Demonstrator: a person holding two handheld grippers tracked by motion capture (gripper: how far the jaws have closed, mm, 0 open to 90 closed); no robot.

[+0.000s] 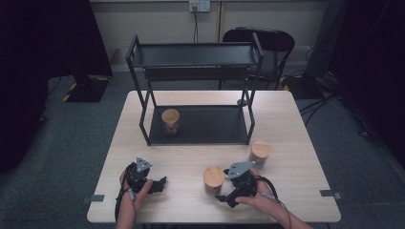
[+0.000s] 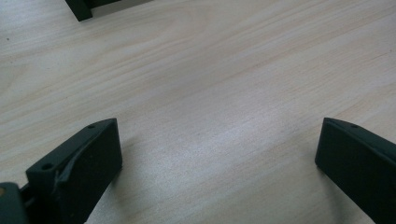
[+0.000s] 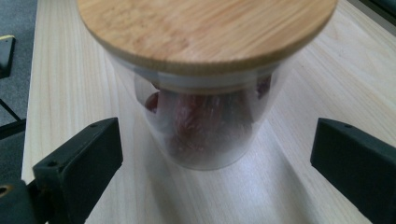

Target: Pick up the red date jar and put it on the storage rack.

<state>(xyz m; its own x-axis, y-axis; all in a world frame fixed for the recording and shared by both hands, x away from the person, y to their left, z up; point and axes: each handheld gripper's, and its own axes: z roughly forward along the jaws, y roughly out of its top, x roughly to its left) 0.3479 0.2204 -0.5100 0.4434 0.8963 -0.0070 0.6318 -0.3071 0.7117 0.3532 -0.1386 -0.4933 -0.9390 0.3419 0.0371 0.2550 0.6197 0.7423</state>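
A glass jar (image 3: 205, 116) with a bamboo lid (image 3: 205, 28) and reddish contents stands on the table just ahead of my right gripper (image 3: 215, 135). The gripper is open, and the jar sits between its jaws without touching them. From above, this jar (image 1: 213, 179) is near the front edge, with the right gripper (image 1: 223, 192) beside it. A second jar (image 1: 260, 152) stands farther right on the table. A third jar (image 1: 170, 120) is on the rack's lower shelf. My left gripper (image 1: 160, 183) is open over bare wood (image 2: 217, 135), with nothing between its fingers.
A black two-tier metal rack (image 1: 196, 55) stands at the back of the light wooden table (image 1: 291, 124); one of its feet (image 2: 79, 8) shows in the left gripper view. A black chair (image 1: 267, 40) is behind the table. Grey carpet surrounds it.
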